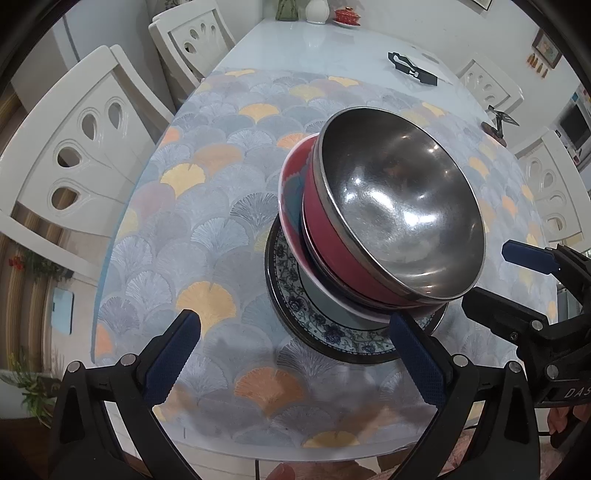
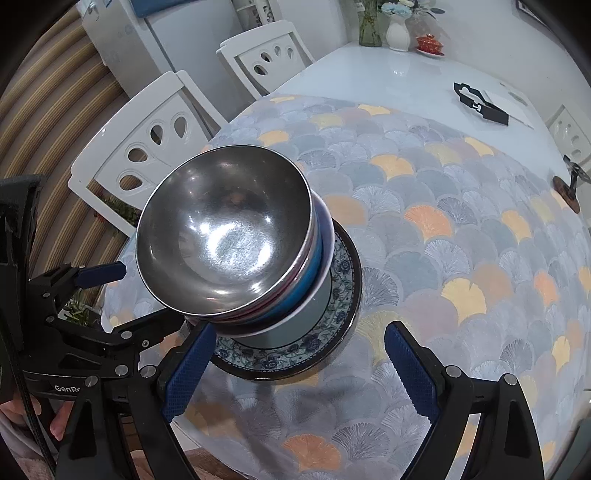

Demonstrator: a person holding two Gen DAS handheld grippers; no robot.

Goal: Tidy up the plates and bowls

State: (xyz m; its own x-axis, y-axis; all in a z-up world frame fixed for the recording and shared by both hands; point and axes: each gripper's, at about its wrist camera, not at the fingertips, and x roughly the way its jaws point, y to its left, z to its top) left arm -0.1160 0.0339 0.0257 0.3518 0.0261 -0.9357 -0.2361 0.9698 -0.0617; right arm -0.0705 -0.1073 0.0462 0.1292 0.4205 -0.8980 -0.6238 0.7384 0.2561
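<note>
Left wrist view.
- Steel bowl (image 1: pixel 402 206): top of the stack, mouth up, tipped a little towards the camera. It sits inside a red-walled bowl (image 1: pixel 332 236), judged nested there to save room.
- Red-walled bowl: rests in a wider bowl with a white rim (image 1: pixel 291 206), largest at the bottom so each one seats in the next.
- Patterned plate (image 1: pixel 314 317): blue floral band, dark edge, flat on the desk (image 1: pixel 207 236); it carries the whole stack, being the broadest piece.
- Left gripper (image 1: pixel 295 336): spread wide, nothing between the blue pads; its right pad overlaps the plate's near edge in the picture, contact cannot be told.
- Right gripper (image 1: pixel 495 273): seen from the side at the right edge, also spread, close beside the steel bowl, holding nothing.

Right wrist view.
- Steel bowl (image 2: pixel 225 236): same stack, left of centre, over a blue-walled bowl (image 2: pixel 314 273) and the patterned plate (image 2: pixel 332 332).
- Right gripper (image 2: pixel 299 350): spread, empty; left pad just before the plate's near rim.
- Left gripper (image 2: pixel 110 288): enters from the left, open, beside the stack.
- Judgement: the pile looks complete and both tools stand clear, so the sorting is near its end.
- Far desk end: a white vase (image 2: pixel 397 35) and a red lidded cup (image 2: pixel 428 42), well apart from the stack.
</note>
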